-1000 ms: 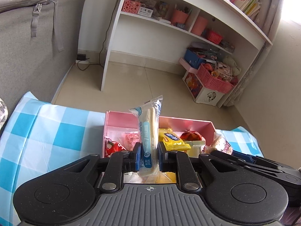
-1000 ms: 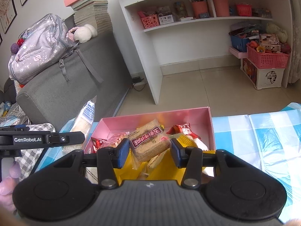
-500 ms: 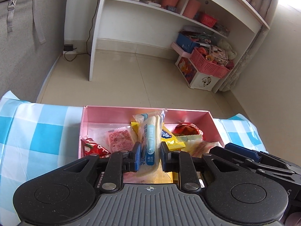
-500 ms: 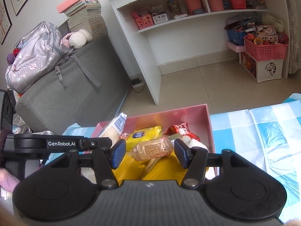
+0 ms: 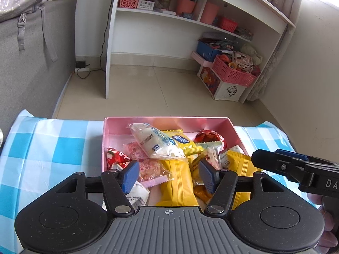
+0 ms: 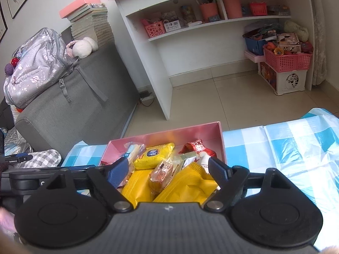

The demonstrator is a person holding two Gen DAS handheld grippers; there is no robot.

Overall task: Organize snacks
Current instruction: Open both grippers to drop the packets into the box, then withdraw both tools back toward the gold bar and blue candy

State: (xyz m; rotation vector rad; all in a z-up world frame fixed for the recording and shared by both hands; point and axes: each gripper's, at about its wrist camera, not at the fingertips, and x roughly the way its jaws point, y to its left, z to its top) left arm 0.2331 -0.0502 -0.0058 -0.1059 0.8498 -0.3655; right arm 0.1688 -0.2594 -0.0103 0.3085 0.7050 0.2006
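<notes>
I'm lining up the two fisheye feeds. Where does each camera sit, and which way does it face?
Left wrist: on the left gripper, facing forward over the pink box of snacks; jaws open, right gripper at right.
Right wrist: on the right gripper, facing the same box; jaws open.
Shared: box, yellow packet, white desk.

A blue-checked tablecloth carries 1 pink box.

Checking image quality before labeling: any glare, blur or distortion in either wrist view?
Left wrist view: window light blows out the upper right corner; fisheye bends the white desk; the snacks in the pink box look sharp. Right wrist view: an orange sheen on the box's inner wall; desk edges curve; no motion blur.
</notes>
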